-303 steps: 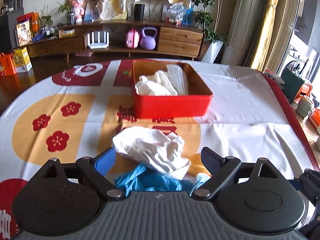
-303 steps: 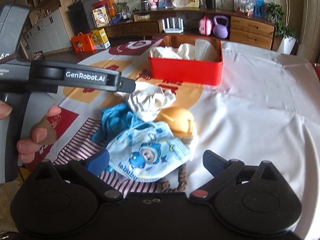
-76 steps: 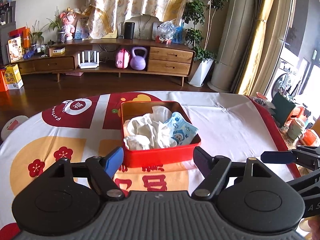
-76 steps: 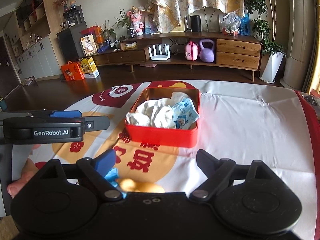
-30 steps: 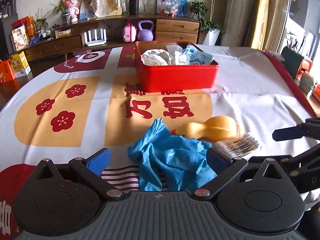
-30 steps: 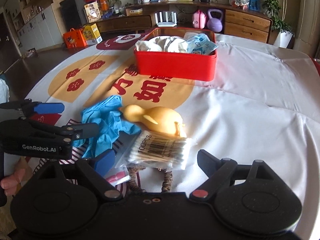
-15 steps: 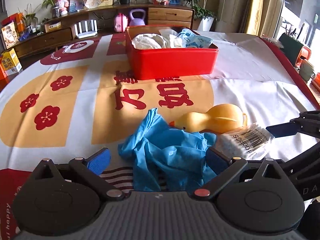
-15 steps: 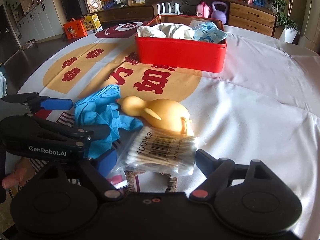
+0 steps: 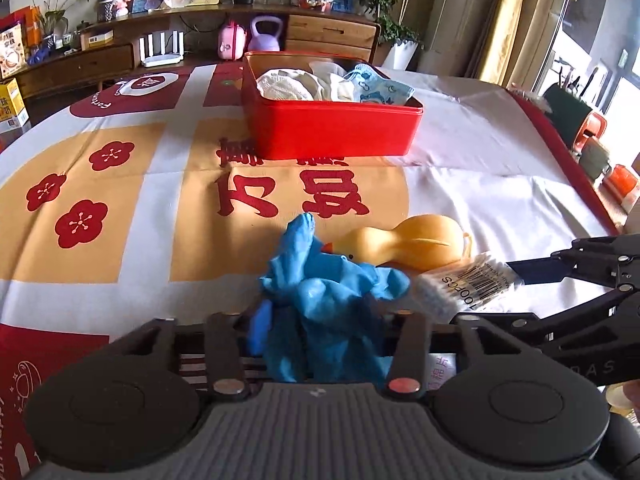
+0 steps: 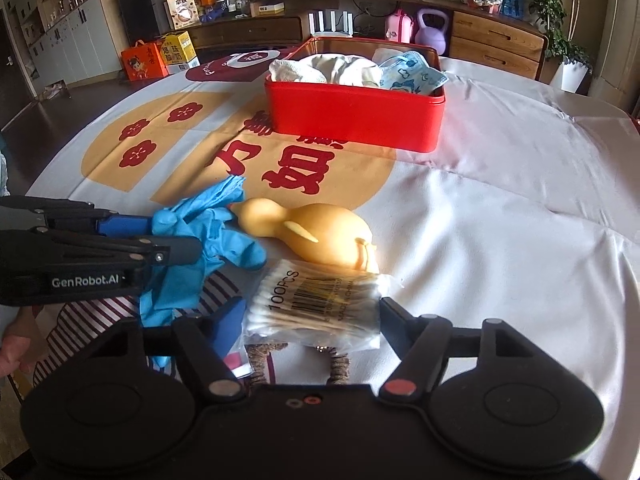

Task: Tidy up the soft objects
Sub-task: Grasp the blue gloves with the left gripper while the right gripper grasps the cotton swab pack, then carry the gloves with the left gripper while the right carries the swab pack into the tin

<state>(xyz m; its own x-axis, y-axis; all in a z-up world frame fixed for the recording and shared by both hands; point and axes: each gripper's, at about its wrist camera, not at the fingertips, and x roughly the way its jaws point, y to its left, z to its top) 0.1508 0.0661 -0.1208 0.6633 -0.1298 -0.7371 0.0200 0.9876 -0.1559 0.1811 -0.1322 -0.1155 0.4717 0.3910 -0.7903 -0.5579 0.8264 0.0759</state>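
Gloves (image 9: 332, 300), blue and crumpled, sit pinched between the fingers of my left gripper (image 9: 328, 332); it is clamped on them low over the tablecloth (image 9: 120, 240). Just right of them lies the yellow rubber duck (image 10: 312, 232), touching the bag of cotton swabs (image 10: 316, 304), which my right gripper (image 10: 312, 320) has closed on at both ends (the bag looks squeezed). Far side of the table: red tin (image 9: 332, 132), already holding white cloths (image 9: 296, 84) and a printed face mask (image 9: 376, 88).

Risks, as I judge them: the gloves are a loose wad, so part may trail and snag the duck or drop short of the tin. The swab bag is slick film; a grip on its ends could slip.

Hidden: whatever lies under the bag, a braided cord (image 10: 260, 356) and a small packet, is mostly blocked by my right gripper. The left fingertips are buried in glove.
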